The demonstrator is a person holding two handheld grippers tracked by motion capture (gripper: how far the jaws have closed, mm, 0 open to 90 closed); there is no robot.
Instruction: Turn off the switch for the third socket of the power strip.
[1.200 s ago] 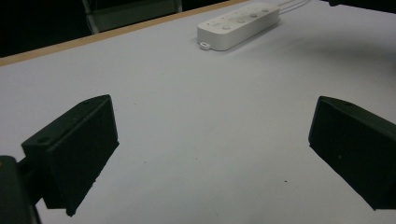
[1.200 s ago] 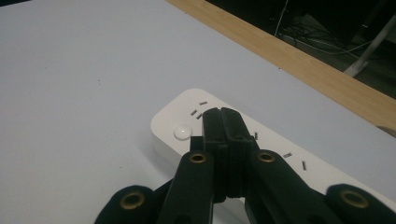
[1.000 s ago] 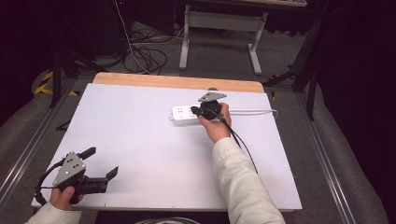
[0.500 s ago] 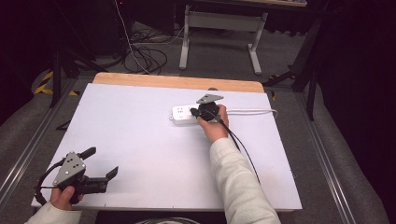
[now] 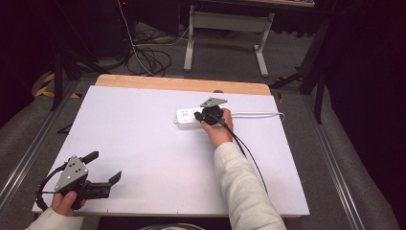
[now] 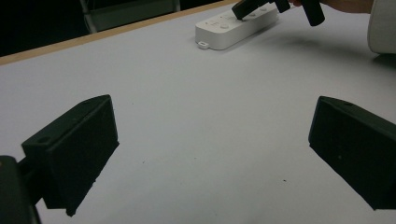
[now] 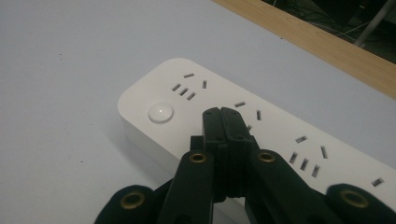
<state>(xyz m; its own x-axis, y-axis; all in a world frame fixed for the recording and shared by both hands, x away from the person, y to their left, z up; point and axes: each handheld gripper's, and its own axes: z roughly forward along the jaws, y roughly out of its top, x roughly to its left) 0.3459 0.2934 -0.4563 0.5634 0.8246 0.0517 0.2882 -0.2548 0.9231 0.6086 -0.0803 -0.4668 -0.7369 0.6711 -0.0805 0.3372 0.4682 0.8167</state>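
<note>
A white power strip (image 5: pixel 190 117) lies at the far middle of the white table (image 5: pixel 143 139), its cable running off to the right. In the right gripper view the strip (image 7: pixel 196 112) shows a round button (image 7: pixel 160 112) and several socket slots. My right gripper (image 7: pixel 222 114) is shut, nothing between its jaws, tips just over the strip's top a little right of the button; from above the gripper (image 5: pixel 197 116) sits at the strip's right part. My left gripper (image 5: pixel 103 167) is open near the front left corner, holding nothing; its view shows the strip (image 6: pixel 236 29) far ahead.
A wooden strip (image 5: pixel 182 85) edges the table's far side. Beyond it stand a grey metal stand (image 5: pixel 225 33) and loose cables (image 5: pixel 148 52) on the floor. The right gripper's black cable (image 5: pixel 249 153) trails along the person's sleeve.
The right gripper has edged slightly left and lower along the power strip. The left gripper has stayed put.
</note>
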